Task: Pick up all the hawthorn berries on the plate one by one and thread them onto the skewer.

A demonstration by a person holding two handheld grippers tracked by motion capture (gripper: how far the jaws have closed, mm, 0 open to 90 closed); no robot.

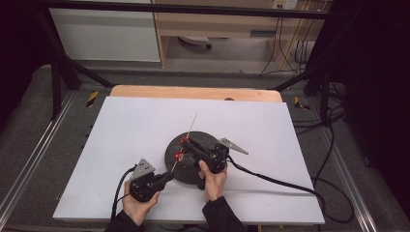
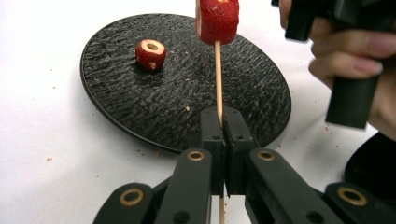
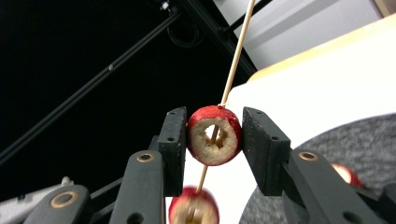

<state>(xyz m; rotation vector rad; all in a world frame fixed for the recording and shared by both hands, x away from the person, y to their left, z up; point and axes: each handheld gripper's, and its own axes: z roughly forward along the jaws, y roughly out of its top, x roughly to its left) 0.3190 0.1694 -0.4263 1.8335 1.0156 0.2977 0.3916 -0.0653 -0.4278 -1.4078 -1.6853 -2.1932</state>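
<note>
Above the round black textured plate (image 2: 140,93), the left gripper (image 2: 223,135) clenched a thin wooden skewer (image 2: 217,79) near its lower end. The right gripper (image 3: 214,135) grasped a cored red fruit ring (image 3: 214,135) threaded on it; another ring (image 2: 151,53) lay on the plate.

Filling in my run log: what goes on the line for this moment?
left gripper: shut on skewer | right gripper: sliding fruit ring along skewer | one ring on plate

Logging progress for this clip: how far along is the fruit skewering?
One red fruit ring already sits lower on the skewer, which the left gripper clamps. The right gripper is sliding a second ring down. One ring remains on the black plate.
</note>
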